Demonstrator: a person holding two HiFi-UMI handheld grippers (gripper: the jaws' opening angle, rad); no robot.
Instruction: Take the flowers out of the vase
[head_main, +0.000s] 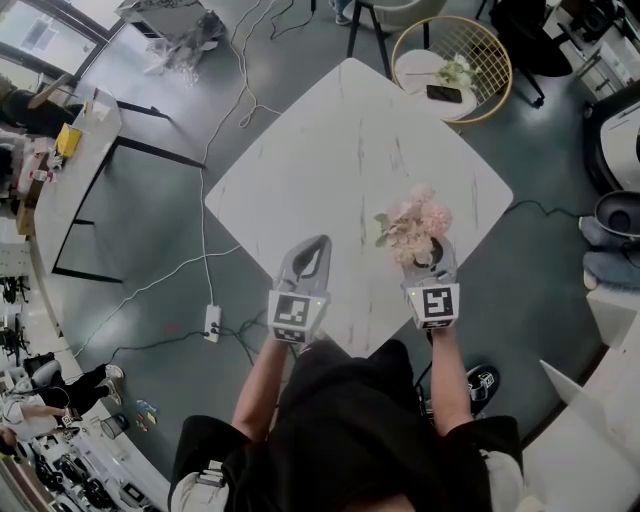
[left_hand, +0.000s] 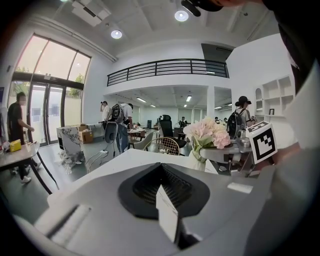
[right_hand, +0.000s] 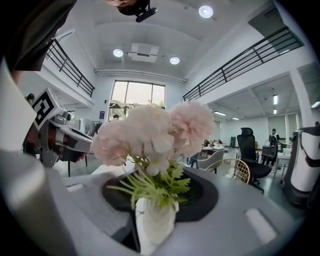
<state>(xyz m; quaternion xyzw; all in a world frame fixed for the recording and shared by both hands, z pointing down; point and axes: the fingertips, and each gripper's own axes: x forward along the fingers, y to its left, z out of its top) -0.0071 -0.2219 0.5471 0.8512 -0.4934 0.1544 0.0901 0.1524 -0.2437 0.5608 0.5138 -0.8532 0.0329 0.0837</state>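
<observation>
A bunch of pale pink flowers (head_main: 415, 218) with green leaves stands in a small white vase (right_hand: 156, 220) near the right front edge of the white marble table (head_main: 340, 150). My right gripper (head_main: 432, 262) is shut on the vase, its jaws pressed against both sides just below the leaves. In the right gripper view the blooms (right_hand: 155, 132) fill the middle. My left gripper (head_main: 318, 243) hovers over the table to the left of the flowers, shut with nothing in it. From the left gripper view the flowers (left_hand: 206, 132) and the right gripper's marker cube (left_hand: 262, 142) show at the right.
A round gold wire side table (head_main: 452, 65) with a phone on it stands beyond the far corner. Cables and a power strip (head_main: 212, 322) lie on the floor at the left. A long white table (head_main: 70, 170) stands far left. Several people are in the background.
</observation>
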